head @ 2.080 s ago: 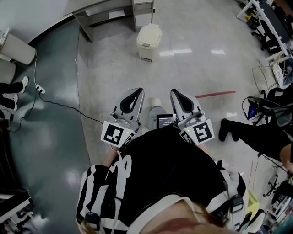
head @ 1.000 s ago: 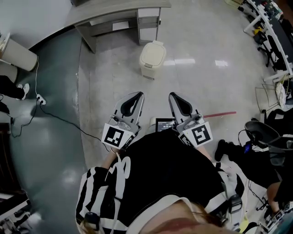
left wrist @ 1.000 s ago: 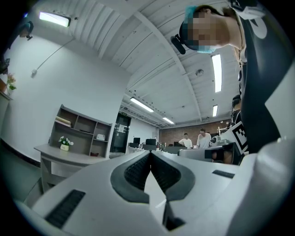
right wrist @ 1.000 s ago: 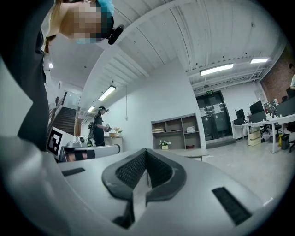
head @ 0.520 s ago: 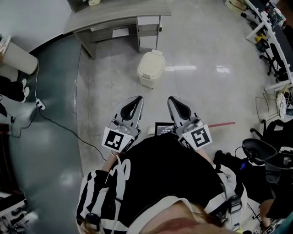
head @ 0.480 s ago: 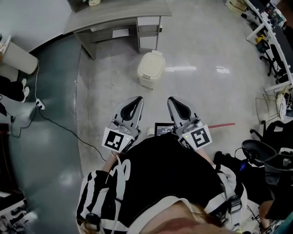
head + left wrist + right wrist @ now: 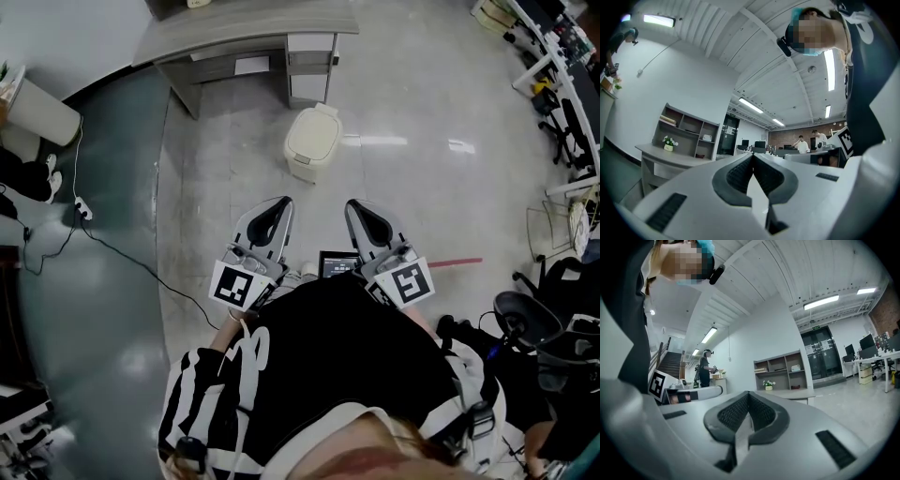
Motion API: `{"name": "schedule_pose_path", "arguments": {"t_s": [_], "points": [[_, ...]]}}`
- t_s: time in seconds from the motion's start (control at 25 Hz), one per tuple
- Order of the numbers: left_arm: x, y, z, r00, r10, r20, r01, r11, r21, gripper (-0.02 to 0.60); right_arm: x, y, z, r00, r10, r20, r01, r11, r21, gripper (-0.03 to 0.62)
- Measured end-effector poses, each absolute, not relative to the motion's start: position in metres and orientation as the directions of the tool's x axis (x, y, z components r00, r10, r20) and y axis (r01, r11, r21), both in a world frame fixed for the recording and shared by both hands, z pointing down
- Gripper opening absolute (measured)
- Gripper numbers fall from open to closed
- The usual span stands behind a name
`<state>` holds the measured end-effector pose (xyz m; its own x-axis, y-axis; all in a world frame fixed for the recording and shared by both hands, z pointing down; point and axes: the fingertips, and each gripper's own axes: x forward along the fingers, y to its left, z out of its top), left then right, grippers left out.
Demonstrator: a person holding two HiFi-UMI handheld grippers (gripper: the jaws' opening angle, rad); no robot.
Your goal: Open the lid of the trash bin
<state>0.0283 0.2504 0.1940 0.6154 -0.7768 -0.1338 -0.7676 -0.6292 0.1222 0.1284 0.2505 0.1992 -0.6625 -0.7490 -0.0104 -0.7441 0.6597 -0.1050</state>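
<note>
A cream trash bin (image 7: 312, 142) with its lid down stands on the pale floor ahead of me in the head view, just in front of a grey desk. My left gripper (image 7: 281, 202) and right gripper (image 7: 356, 205) are held close to my body, well short of the bin. Both are shut with nothing between the jaws. In the left gripper view my left gripper (image 7: 753, 156) points up at the room, tips touching. In the right gripper view my right gripper (image 7: 748, 393) does the same. Neither gripper view shows the bin.
A curved grey desk (image 7: 248, 37) with drawers stands behind the bin. A black cable (image 7: 122, 253) runs across the darker floor at left. Office chairs (image 7: 530, 323) and white desks (image 7: 562, 56) are at the right. A red floor strip (image 7: 455, 263) lies right of my grippers.
The bin and desk have slid lower in the head view and sit nearer to me than two seconds ago. Both grippers stay shut in the same place against my body.
</note>
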Motion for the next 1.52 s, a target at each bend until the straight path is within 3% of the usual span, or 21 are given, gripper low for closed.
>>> {"name": "schedule_pose_path", "arguments": {"t_s": [1.52], "points": [[0.024,0.179,0.205,0.607,-0.786,-0.117,-0.776,-0.618,0.126,0.005,0.132,0.181,0.205,-0.655,-0.756,-0.012,-0.752,0.652,-0.097,0.005]]}}
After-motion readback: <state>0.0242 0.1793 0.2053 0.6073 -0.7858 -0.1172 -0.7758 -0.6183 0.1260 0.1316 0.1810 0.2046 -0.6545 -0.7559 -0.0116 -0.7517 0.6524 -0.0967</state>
